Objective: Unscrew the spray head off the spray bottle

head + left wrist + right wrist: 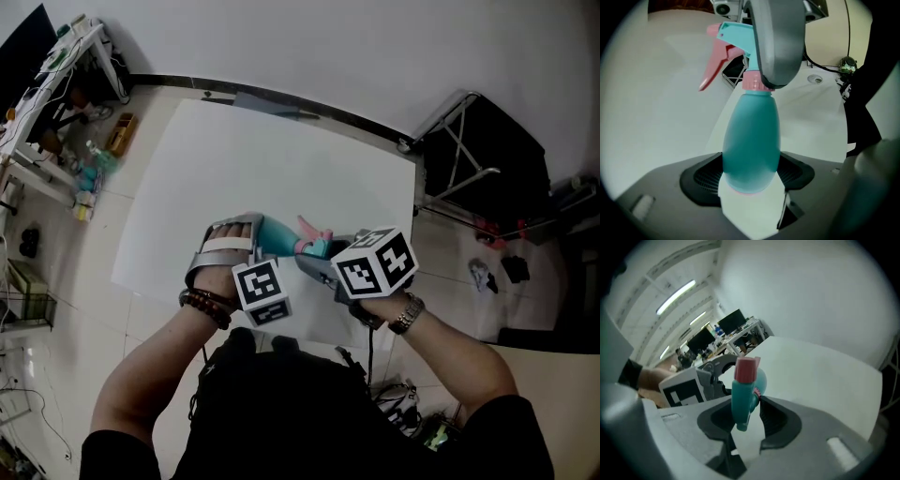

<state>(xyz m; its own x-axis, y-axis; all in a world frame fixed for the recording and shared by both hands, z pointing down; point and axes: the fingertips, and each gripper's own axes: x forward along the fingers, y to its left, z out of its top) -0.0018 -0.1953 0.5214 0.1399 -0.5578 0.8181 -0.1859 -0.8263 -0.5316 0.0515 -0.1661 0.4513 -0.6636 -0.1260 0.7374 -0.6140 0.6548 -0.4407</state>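
Observation:
Above the white table (262, 159) I hold a teal spray bottle (277, 236) lying level between both grippers. My left gripper (253, 234) is shut on its rounded body (752, 136), with the bottle's base seated between the pads. The spray head (736, 40) is teal, with a pink trigger (712, 65) and a pink collar (751, 82). My right gripper (323, 262) is shut on that spray head (743, 397), whose pink nozzle (745, 369) sticks up past the pads. One grey right finger (778, 42) covers part of the head in the left gripper view.
A black folding frame (478, 159) stands right of the table. Cluttered shelves (56, 94) line the far left, and small items lie on the floor (487, 272) at the right. The person's dark torso (281, 403) is close to the table's near edge.

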